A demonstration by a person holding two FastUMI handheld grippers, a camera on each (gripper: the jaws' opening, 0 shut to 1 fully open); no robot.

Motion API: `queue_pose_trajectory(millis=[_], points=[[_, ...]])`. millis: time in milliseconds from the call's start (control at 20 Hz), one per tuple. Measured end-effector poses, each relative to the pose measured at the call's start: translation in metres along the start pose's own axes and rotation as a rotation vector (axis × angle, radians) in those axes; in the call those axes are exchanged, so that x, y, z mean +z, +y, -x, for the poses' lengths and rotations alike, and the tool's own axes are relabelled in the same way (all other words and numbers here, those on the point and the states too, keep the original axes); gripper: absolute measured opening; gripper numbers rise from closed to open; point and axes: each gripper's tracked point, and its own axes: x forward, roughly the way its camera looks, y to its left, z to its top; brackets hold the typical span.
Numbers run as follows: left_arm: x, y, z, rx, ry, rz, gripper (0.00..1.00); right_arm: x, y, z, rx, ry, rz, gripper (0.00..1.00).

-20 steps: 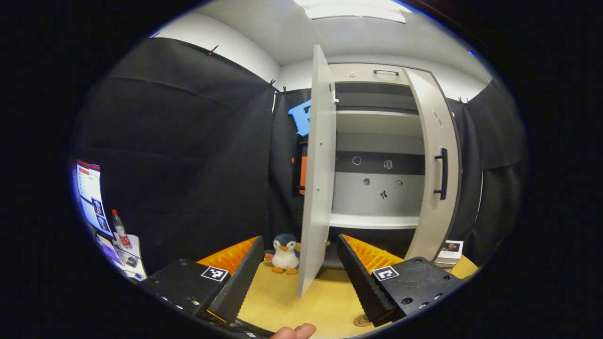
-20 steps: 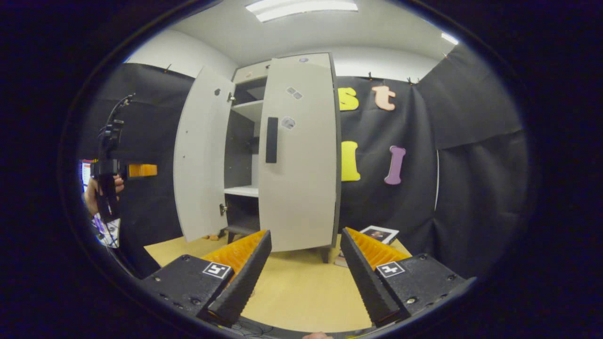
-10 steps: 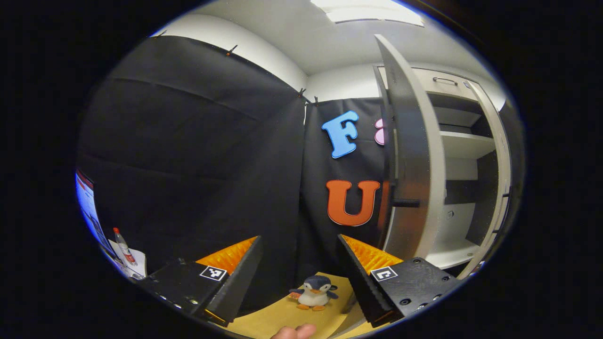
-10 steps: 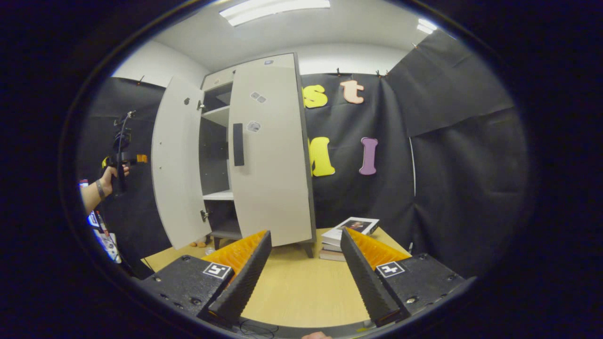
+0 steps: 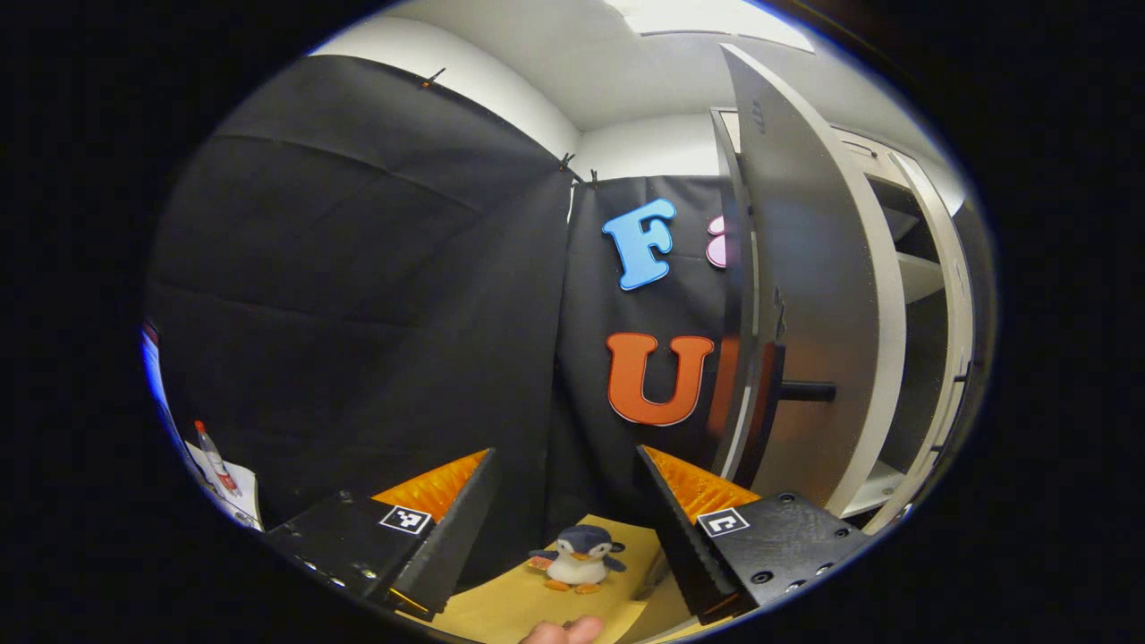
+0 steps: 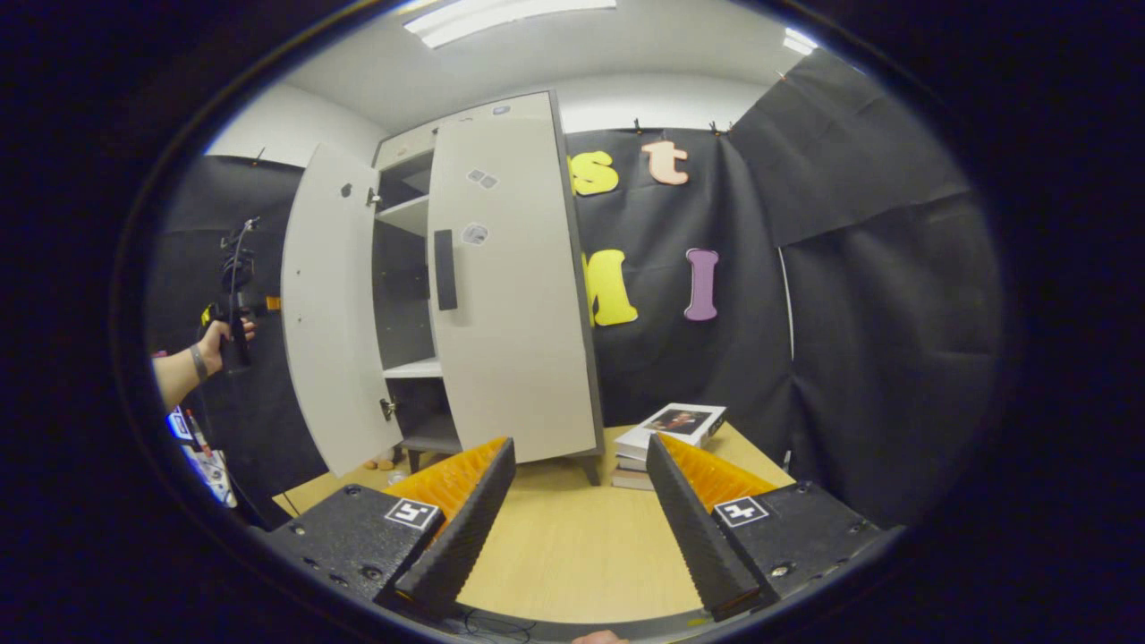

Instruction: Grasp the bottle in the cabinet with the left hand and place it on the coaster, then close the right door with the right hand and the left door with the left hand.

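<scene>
The white cabinet (image 6: 402,268) stands at the back of the wooden table (image 6: 564,546). Its left door (image 6: 331,313) swings wide open; its right door (image 6: 510,286), with a dark handle (image 6: 444,268), lies close to the cabinet front. My left gripper (image 5: 565,452) is open and empty, on the outer side of the left door (image 5: 805,295), whose handle (image 5: 805,391) sits just right of its fingers. In the right gripper view a hand holds that left gripper (image 6: 234,309) left of the open door. My right gripper (image 6: 580,440) is open and empty, back from the cabinet above the table.
A penguin plush (image 5: 577,559) sits on the table by the left door's foot. A stack of books (image 6: 671,429) lies right of the cabinet. A red-capped bottle (image 5: 215,447) stands on a side desk far left. A thumb (image 5: 564,631) shows below.
The left gripper view has swung left, from facing into the cabinet to the outer face of the left door. The right gripper has drifted back and slightly right. Both stayed open.
</scene>
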Motion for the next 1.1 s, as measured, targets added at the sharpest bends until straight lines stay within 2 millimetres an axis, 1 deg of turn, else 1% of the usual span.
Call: queue_pose_trajectory(millis=[50, 100, 250, 400, 500, 550, 600, 650, 700, 750, 900, 950, 1000, 1050, 1100], points=[[-0.001, -0.006, 0.003, -0.010, -0.001, -0.001, 0.92, 0.001, 0.000, -0.002, 0.004, -0.002, 0.000, 0.97], [0.001, -0.016, 0.008, -0.028, -0.004, -0.012, 0.92, 0.002, -0.001, -0.004, 0.009, -0.004, 0.000, 0.94], [-0.003, -0.057, 0.021, -0.132, -0.002, -0.039, 0.92, 0.004, -0.007, -0.004, 0.007, -0.010, -0.002, 0.94], [-0.005, -0.097, 0.025, -0.215, -0.022, -0.054, 0.92, 0.004, -0.011, -0.005, 0.003, -0.002, -0.018, 0.94], [-0.008, -0.119, 0.025, -0.256, -0.021, -0.040, 0.92, 0.004, -0.016, -0.002, -0.004, -0.002, -0.017, 0.94], [-0.008, -0.127, 0.024, -0.273, -0.018, -0.019, 0.99, 0.005, -0.020, 0.000, -0.009, -0.003, -0.013, 0.94], [-0.007, -0.130, 0.022, -0.273, -0.018, -0.005, 0.94, 0.005, -0.022, 0.000, -0.012, -0.002, -0.007, 0.94], [-0.008, -0.131, 0.021, -0.269, -0.019, -0.004, 0.99, 0.005, -0.025, 0.002, -0.019, -0.001, 0.000, 0.94], [-0.008, -0.130, 0.022, -0.264, -0.025, -0.007, 1.00, 0.008, -0.029, 0.003, -0.025, -0.004, 0.003, 0.94], [-0.006, -0.130, 0.024, -0.261, -0.033, -0.011, 0.94, 0.010, -0.030, 0.003, -0.028, -0.010, 0.001, 0.94], [-0.002, -0.130, 0.031, -0.260, -0.034, -0.022, 0.95, 0.014, -0.030, 0.005, -0.025, -0.023, -0.017, 0.97], [-0.001, -0.132, 0.037, -0.264, -0.032, -0.025, 0.90, 0.014, -0.029, 0.006, -0.024, -0.023, -0.021, 0.97], [-0.001, -0.132, 0.047, -0.276, -0.036, -0.028, 0.95, 0.014, -0.028, 0.007, -0.021, -0.023, -0.022, 0.97], [-0.003, -0.134, 0.062, -0.286, -0.041, -0.030, 0.98, 0.015, -0.026, 0.007, -0.015, -0.025, -0.022, 0.97], [-0.005, -0.136, 0.074, -0.293, -0.047, -0.039, 0.95, 0.016, -0.024, 0.006, -0.009, -0.026, -0.022, 0.97]])
